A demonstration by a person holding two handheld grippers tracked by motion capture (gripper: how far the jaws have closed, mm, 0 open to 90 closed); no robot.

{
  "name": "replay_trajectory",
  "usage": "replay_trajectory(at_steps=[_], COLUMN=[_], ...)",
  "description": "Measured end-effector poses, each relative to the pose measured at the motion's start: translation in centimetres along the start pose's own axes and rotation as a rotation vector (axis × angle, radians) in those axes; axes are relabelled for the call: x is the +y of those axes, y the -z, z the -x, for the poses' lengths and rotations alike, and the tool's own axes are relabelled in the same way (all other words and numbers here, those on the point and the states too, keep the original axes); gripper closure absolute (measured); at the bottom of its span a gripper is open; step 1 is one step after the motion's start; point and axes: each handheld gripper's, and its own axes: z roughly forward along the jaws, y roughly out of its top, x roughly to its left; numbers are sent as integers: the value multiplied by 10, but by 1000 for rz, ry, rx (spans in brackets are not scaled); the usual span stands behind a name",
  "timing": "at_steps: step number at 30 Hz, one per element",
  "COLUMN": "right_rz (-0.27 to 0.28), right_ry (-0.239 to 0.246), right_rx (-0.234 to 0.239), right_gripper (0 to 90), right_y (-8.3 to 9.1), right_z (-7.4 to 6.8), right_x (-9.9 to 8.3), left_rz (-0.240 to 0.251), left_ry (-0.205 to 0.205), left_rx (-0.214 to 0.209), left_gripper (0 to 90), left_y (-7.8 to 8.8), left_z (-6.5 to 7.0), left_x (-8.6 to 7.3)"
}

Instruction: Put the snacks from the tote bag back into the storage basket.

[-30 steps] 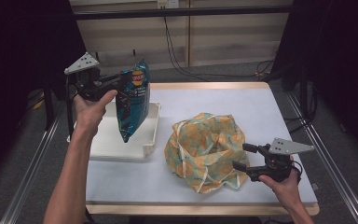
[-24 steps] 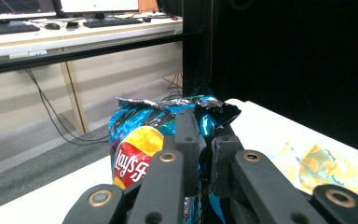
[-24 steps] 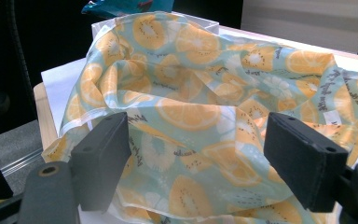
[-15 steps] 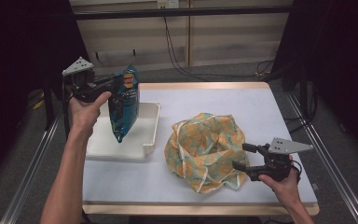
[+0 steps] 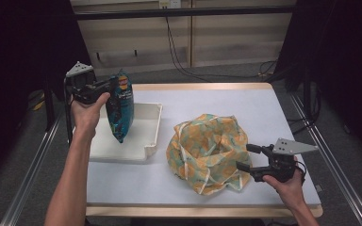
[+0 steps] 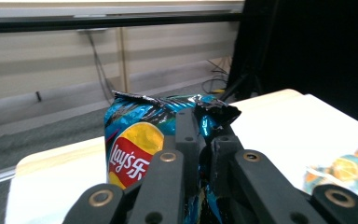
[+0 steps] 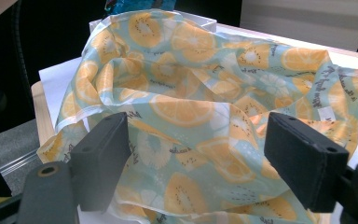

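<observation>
A blue Lay's chip bag [image 5: 120, 107] hangs upright above the white tray [image 5: 141, 141], pinched at its top edge by my left gripper [image 5: 112, 84]. The left gripper view has both black jaws closed on the crumpled top of the chip bag [image 6: 135, 149]. A crumpled cloth bag printed with orange slices [image 5: 207, 150] lies on the white table to the right of the tray. My right gripper [image 5: 246, 156] stands open at the cloth's right edge. In the right gripper view the cloth bag [image 7: 191, 107] lies just beyond the spread pads [image 7: 100, 158].
The white table [image 5: 226, 103] has a wooden rim. Metal rails run along both sides of it. Dark curtains close in left and right, and cables [image 5: 179, 42] hang along the back wall.
My left gripper has carried the chip bag leftward and slightly toward the far side, over the tray's left part. The right gripper and cloth bag have stayed put.
</observation>
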Motion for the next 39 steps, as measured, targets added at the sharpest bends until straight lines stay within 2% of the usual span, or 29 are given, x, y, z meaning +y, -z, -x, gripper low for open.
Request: replay_trajectory(at_steps=[2,5,9,10,12,13,17,20,28,31,36,39], right_rz=[-2,-1,-1,-2,-4,-4,-1,-1,-3,-7,-9,-6], right_ry=[-3,1,-2,-2,1,2,2,4,3,4,2,-3], right_rx=[5,2,3,4,10,10,8,3,19,21,17,11], right_gripper=[215,215,213,213,214,214,215,215,214,214,215,215], right_y=[0,0,1,0,0,0,0,1,-2,-3,0,2], right_z=[0,0,1,1,1,1,1,0,2,2,3,4], right_x=[0,0,0,0,0,0,0,0,-1,-2,-4,-4], left_rz=[-2,1,-7,-12,-3,1,13,21,0,1,-20,-32], left_ry=[0,25,12,17,49,51,47,74,67,84,87,74], left_rx=[9,9,5,2,-35,-32,-37,-67,-116,-119,-126,-135], left_gripper=[855,854,853,854,853,853,850,842,812,800,792,781], left_y=[-3,-10,-18,-20,-25,-27,-33,-40,-62,-69,-81,-84], left_z=[-3,-9,-11,-12,-15,-16,-12,-12,1,3,6,9], left_x=[-2,-8,-16,-18,-23,-24,-26,-28,-31,-30,-26,-25])
